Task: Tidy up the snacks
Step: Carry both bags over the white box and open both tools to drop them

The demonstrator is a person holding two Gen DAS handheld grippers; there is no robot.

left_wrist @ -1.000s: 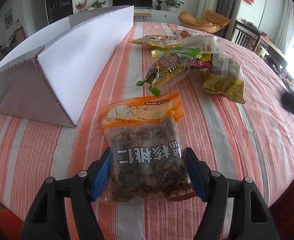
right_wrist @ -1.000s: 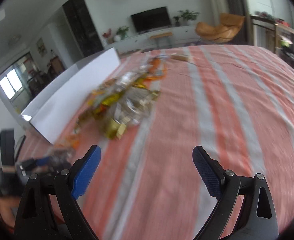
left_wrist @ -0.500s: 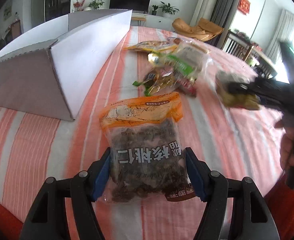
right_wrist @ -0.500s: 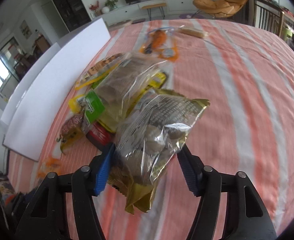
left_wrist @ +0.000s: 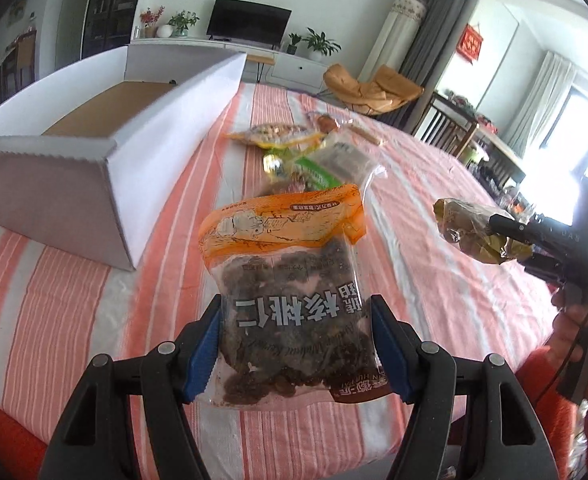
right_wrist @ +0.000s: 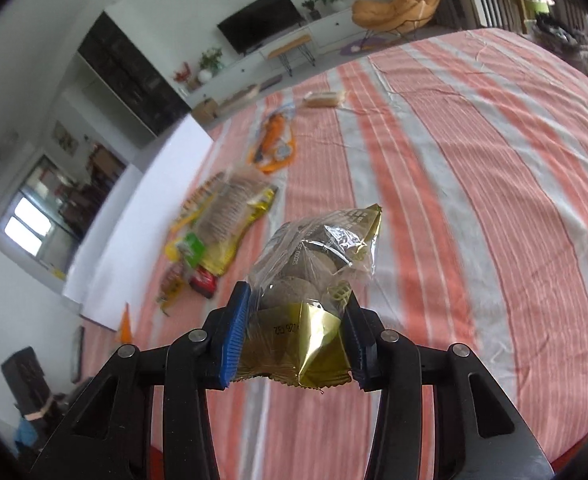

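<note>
My left gripper (left_wrist: 295, 344) is shut on an orange-topped clear bag of dark walnut kernels (left_wrist: 290, 280) and holds it above the striped tablecloth (left_wrist: 70, 320). My right gripper (right_wrist: 295, 332) is shut on a gold and clear snack bag (right_wrist: 313, 280) held above the cloth; that bag (left_wrist: 469, 232) and gripper also show at the right of the left wrist view. An open white cardboard box (left_wrist: 134, 132) stands to the left, brown inside. A pile of several snack packets (left_wrist: 313, 156) lies on the table beyond the walnut bag; it shows in the right wrist view too (right_wrist: 222, 228).
An orange packet (right_wrist: 274, 144) and a small pale packet (right_wrist: 325, 98) lie farther back on the table. Chairs (left_wrist: 373, 88) and a TV cabinet stand beyond the far edge. The table's near edge runs just under both grippers.
My left gripper has lifted the walnut bag off the cloth. My right gripper closed on the gold bag, picked it out of the pile and raised it.
</note>
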